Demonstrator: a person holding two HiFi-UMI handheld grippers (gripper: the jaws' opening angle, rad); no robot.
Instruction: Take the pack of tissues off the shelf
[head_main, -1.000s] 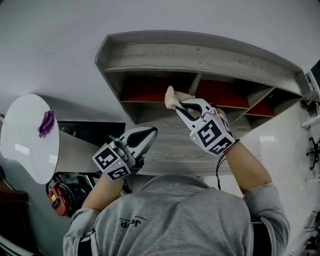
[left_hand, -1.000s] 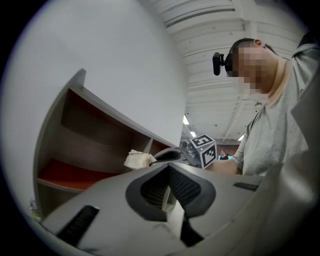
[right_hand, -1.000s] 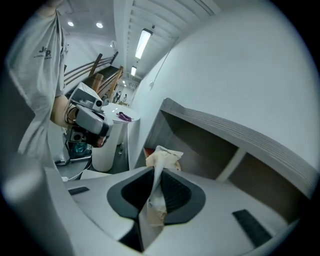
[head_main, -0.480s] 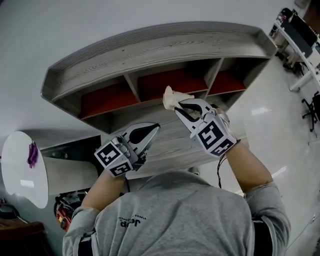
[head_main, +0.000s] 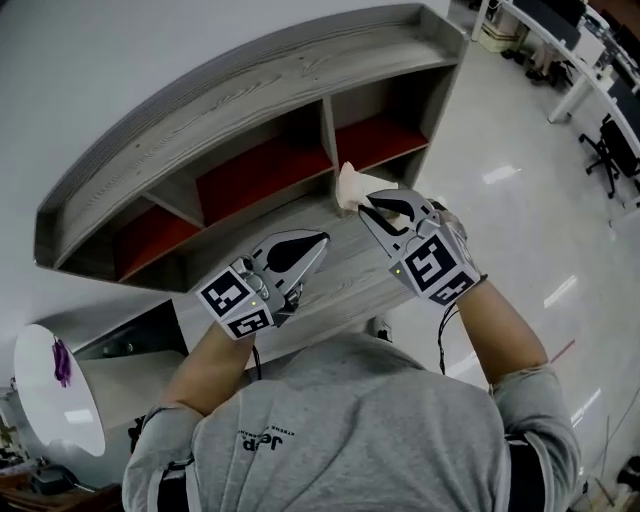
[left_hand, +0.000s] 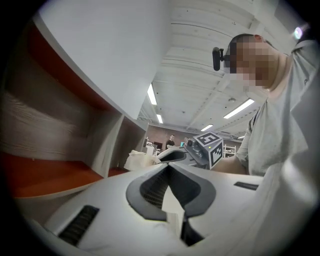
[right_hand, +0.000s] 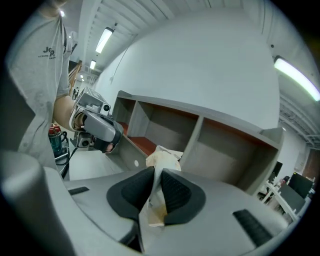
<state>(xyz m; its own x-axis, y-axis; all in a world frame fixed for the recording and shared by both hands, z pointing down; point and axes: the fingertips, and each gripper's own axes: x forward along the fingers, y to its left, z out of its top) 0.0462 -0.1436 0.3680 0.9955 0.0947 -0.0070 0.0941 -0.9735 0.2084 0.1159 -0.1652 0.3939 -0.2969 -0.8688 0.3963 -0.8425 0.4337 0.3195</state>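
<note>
I have the right gripper closed on the pack of tissues. Its fingers pinch one thin edge of the wrapper, so the bulk of the pack stands out beyond the tips. A narrow pinch suits a soft, flat pack, but I judge it secure only under gentle motion.

The pack is off the shelf. It is held in the air in front of the red-floored compartments toward the right end, above the bench.

The left gripper hangs to the left of the pack, apart from it, with its fingers together and nothing between them. It is idle because one grip carries the load.

Clearance: the shelf's front edge lies just beyond the pack. The open floor to the right, and the near side, give free room to withdraw
</note>
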